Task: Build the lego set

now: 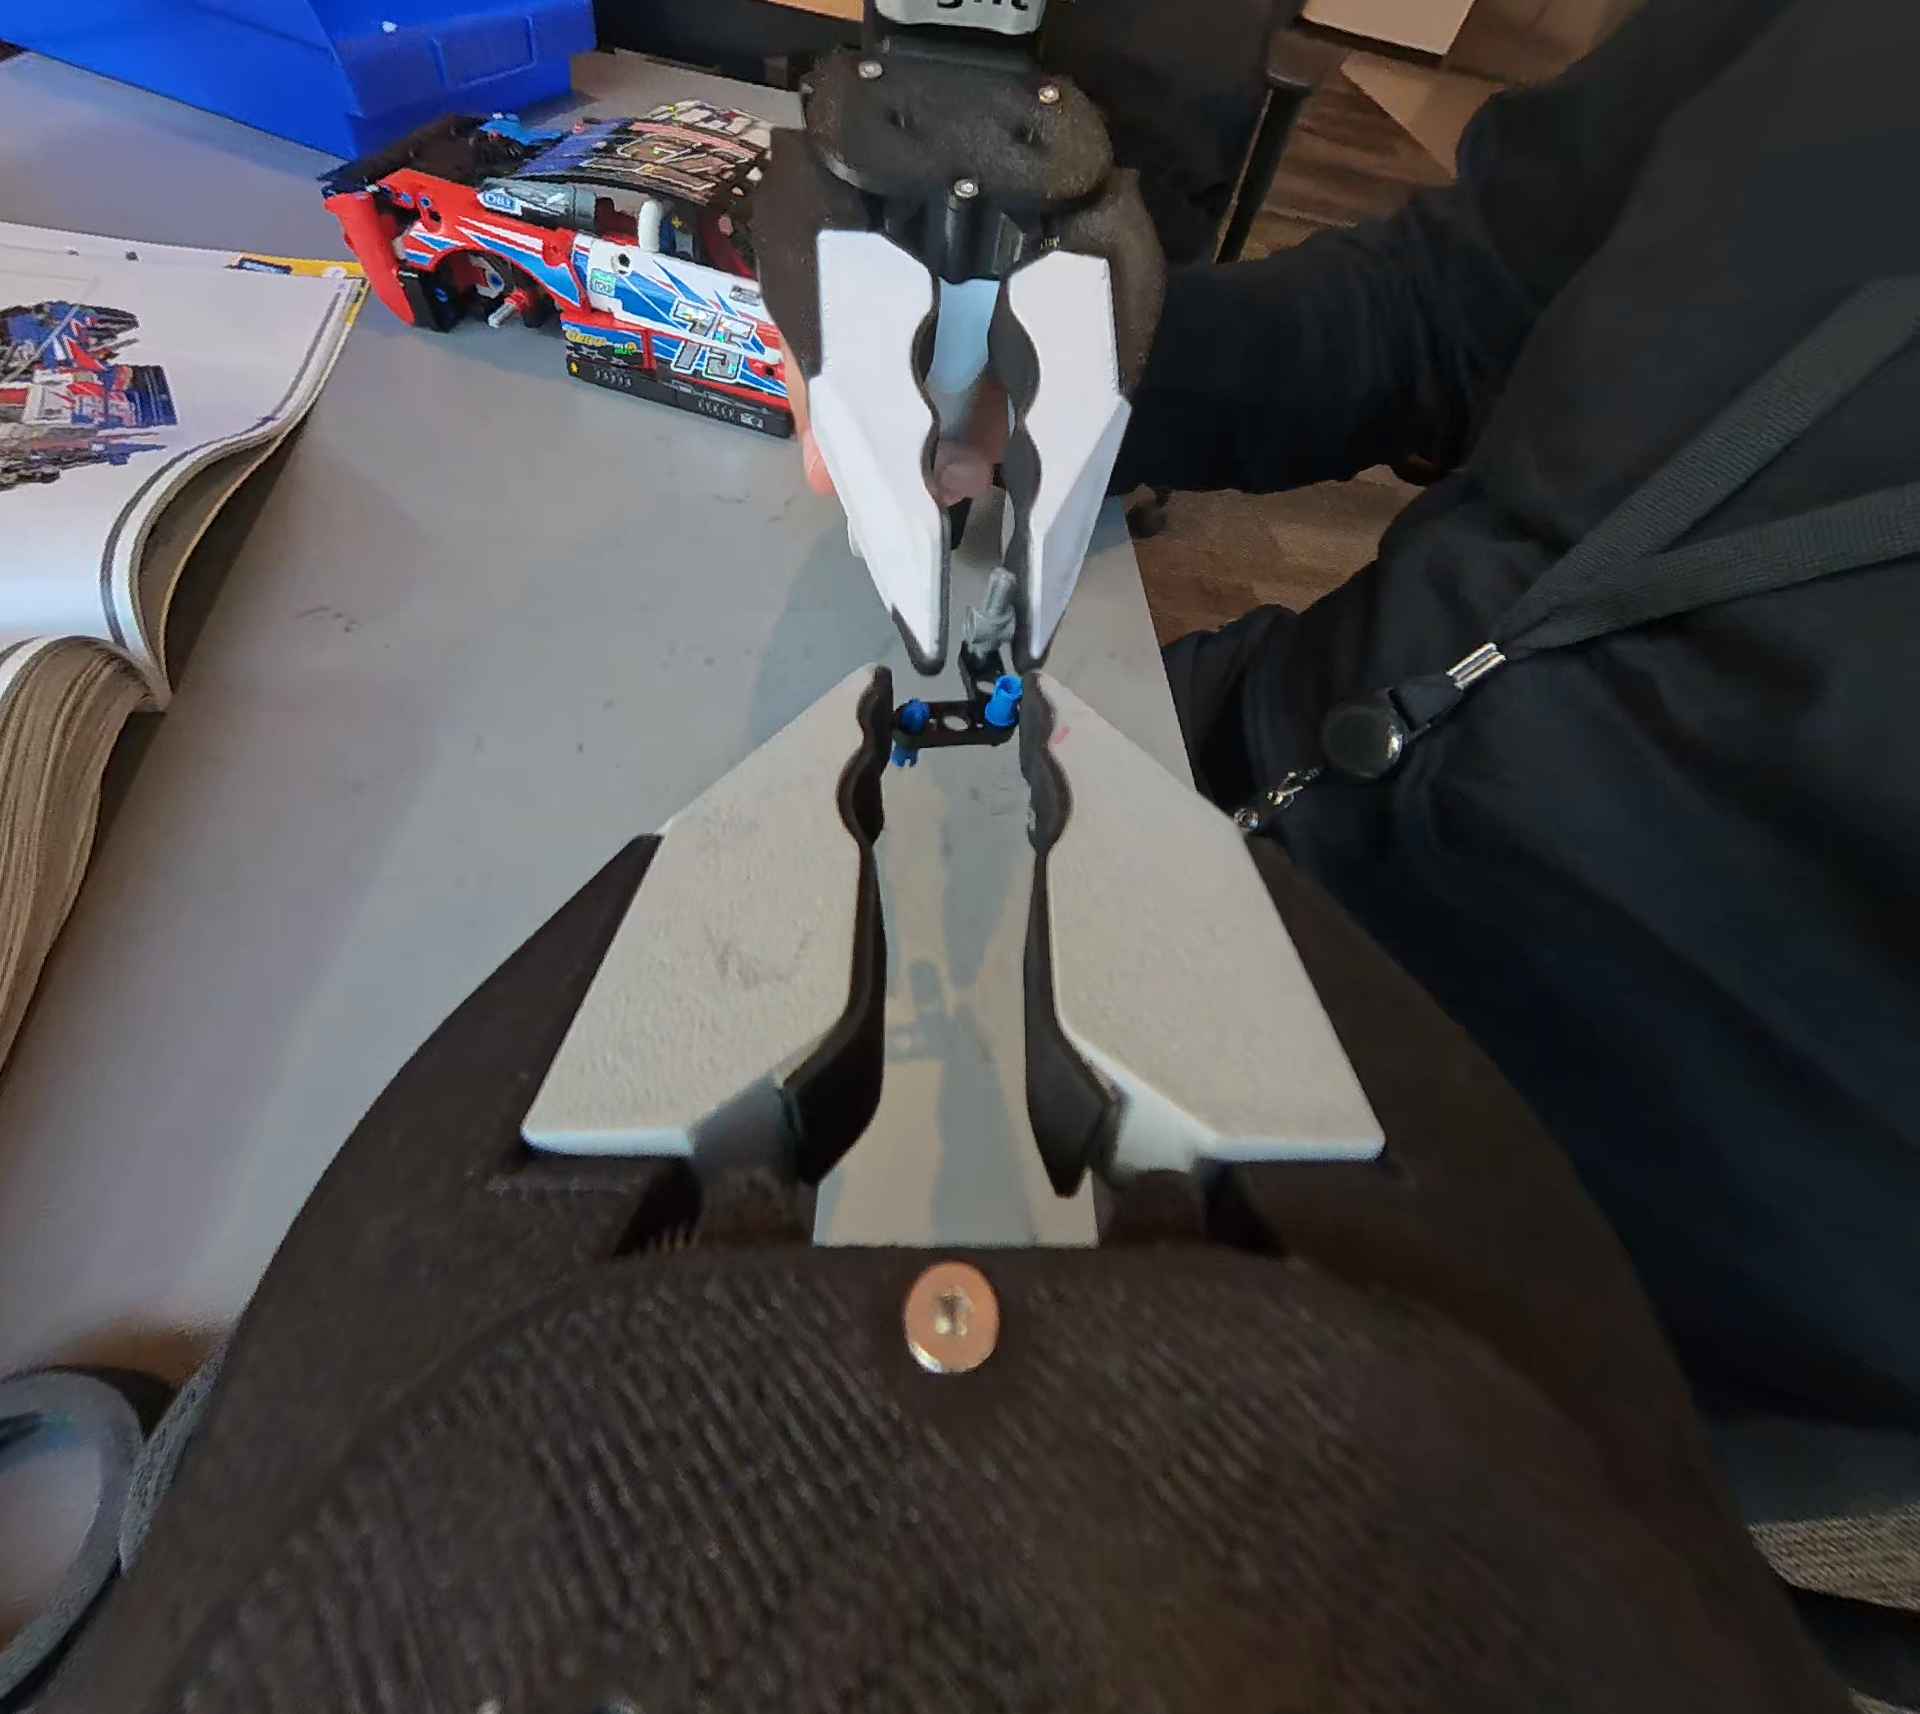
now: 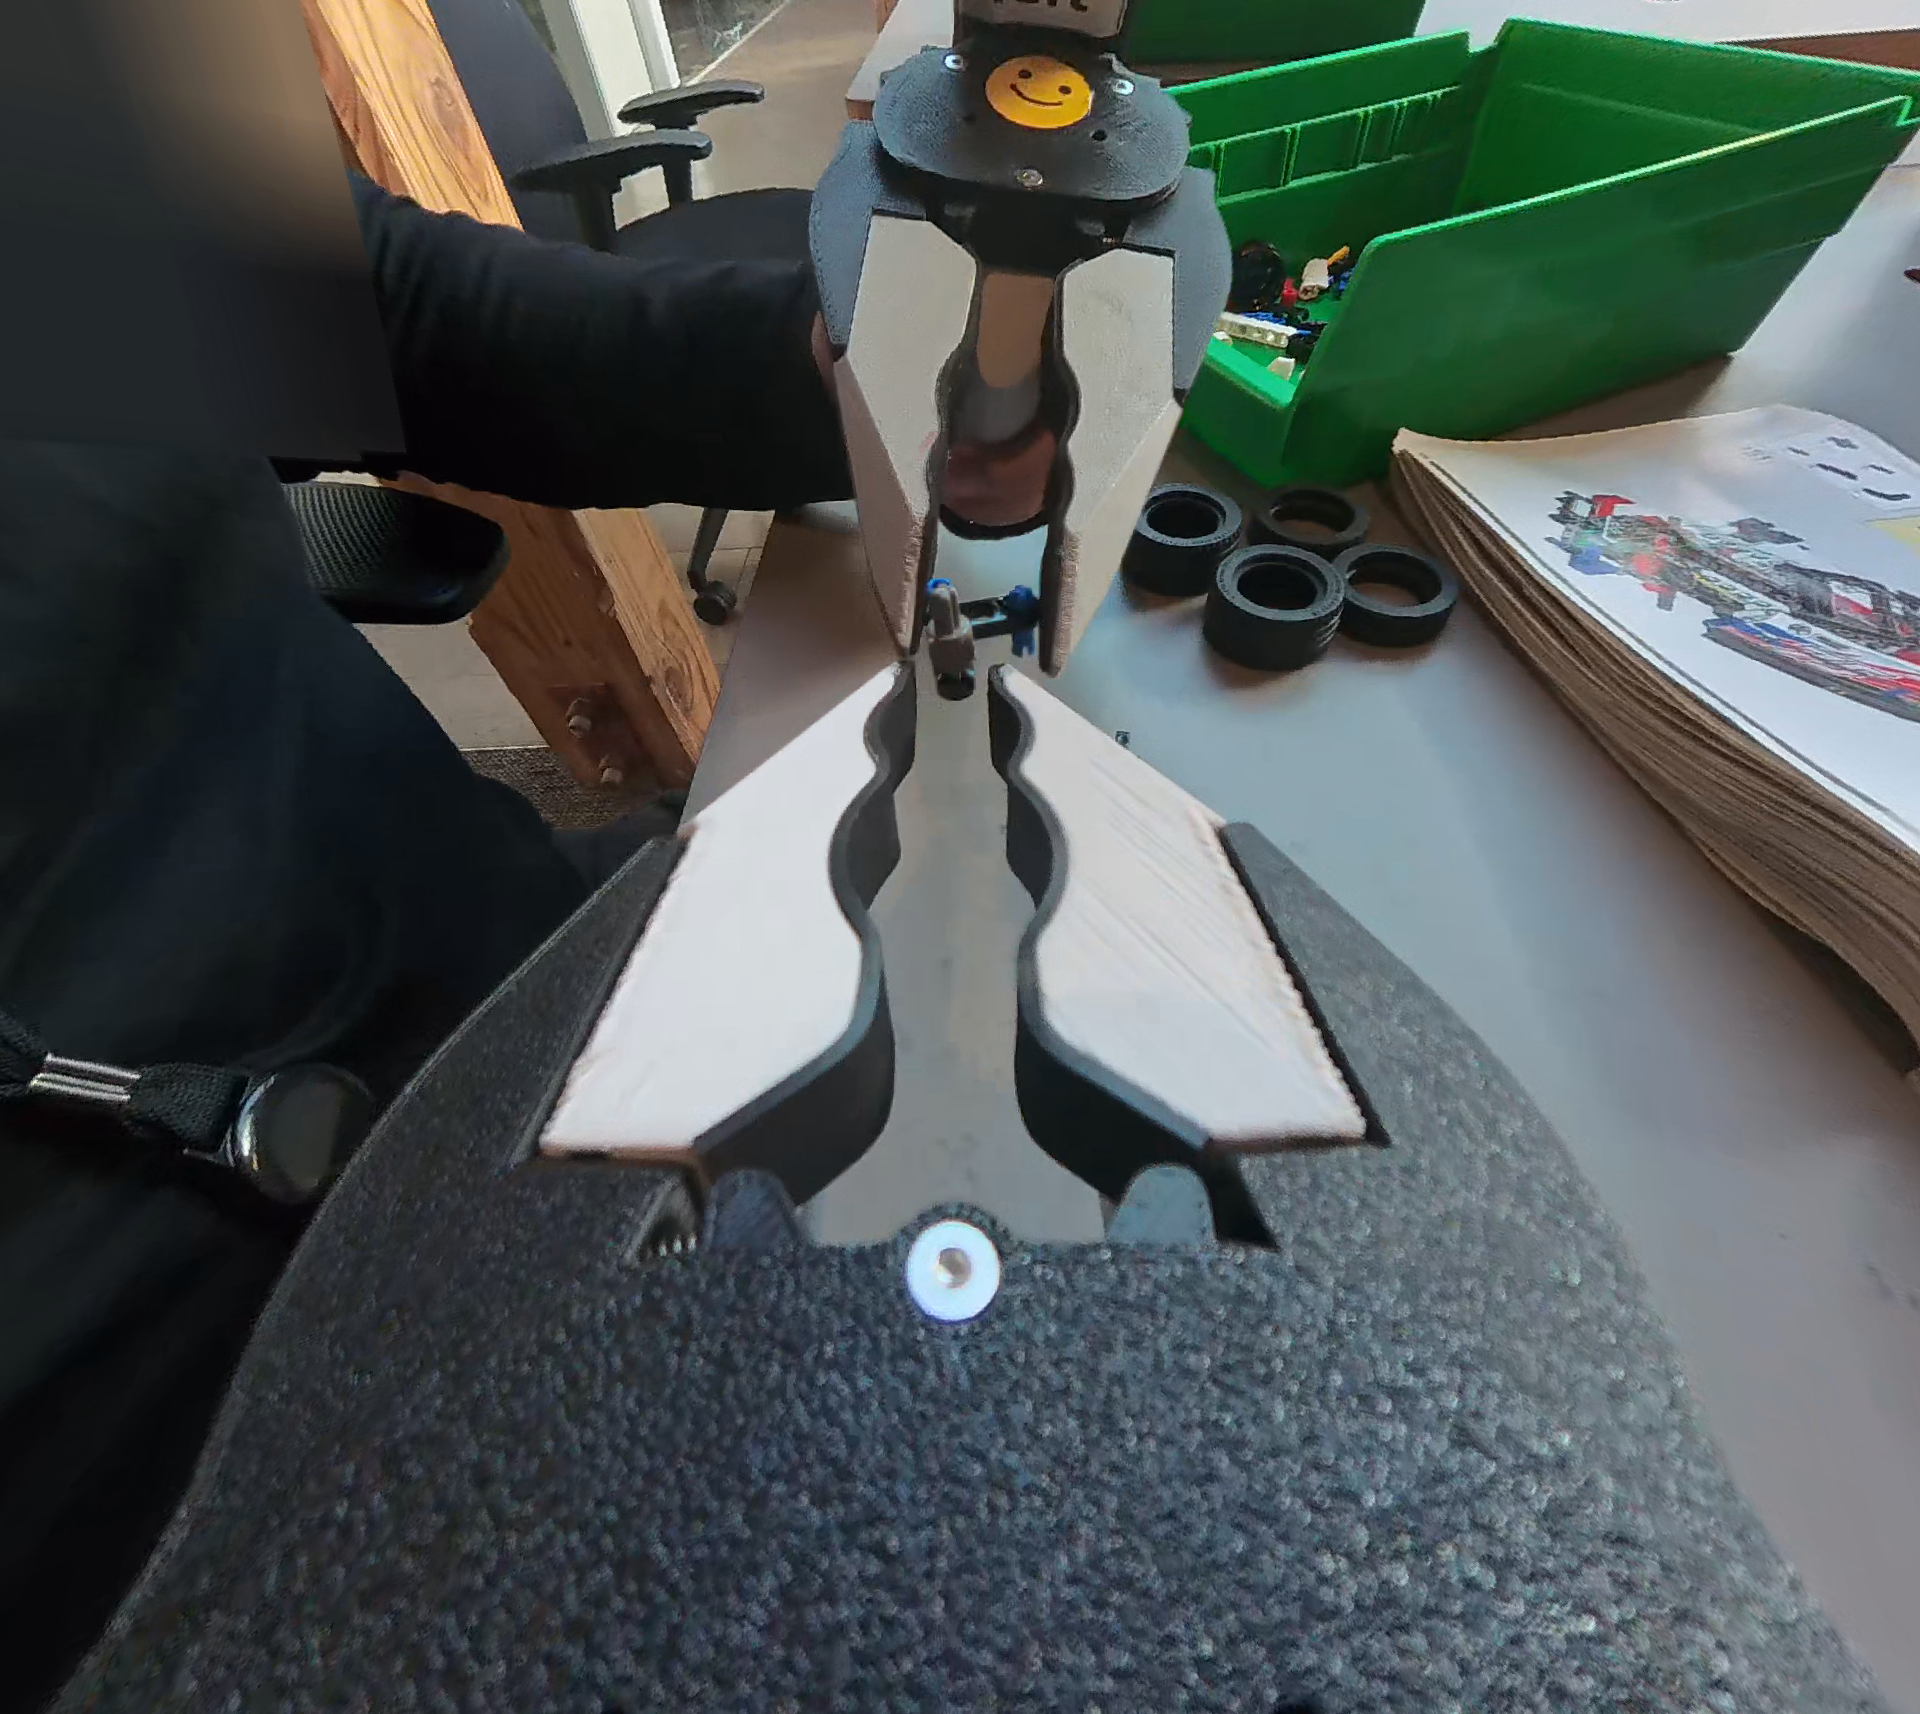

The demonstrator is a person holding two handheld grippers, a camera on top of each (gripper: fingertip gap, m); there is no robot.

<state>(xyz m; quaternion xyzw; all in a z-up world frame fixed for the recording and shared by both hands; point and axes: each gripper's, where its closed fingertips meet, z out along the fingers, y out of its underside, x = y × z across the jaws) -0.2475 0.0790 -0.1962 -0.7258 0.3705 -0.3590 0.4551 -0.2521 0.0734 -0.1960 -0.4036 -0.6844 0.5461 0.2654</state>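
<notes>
Two grippers meet tip to tip over the grey table (image 1: pixel 499 625), w/ one small sub-assembly between them.

Left wrist view: left gripper (image 1: pixel 954 708) is narrowed onto a short black beam (image 1: pixel 951 719) carrying two blue pins (image 1: pixel 1003 696); the beam's long axis runs crosswise, finger to finger, so it spans the gap and looks pinched at both ends. Right gripper (image 1: pixel 977 646) comes from directly opposite, pointing down at the beam, closed on a grey connector piece (image 1: pixel 992 615) that stands roughly perpendicular to the beam, just above its right-hand end, touching or nearly so; can't tell if seated. Red race car model (image 1: pixel 582 282) sits well beyond the beam, to its left.

Right wrist view: same joint from the other side. Grey connector sits at the right gripper's (image 2: pixel 951 677) tips, fingers close in on it; beam lies crosswise just beyond, inside the left gripper's (image 2: pixel 977 636) tips. Black tyres (image 2: pixel 1288 573) lie on the table right of the beam.

Judgement: next push goes along the connector's axis into the beam hole, the left hand bracing.
</notes>
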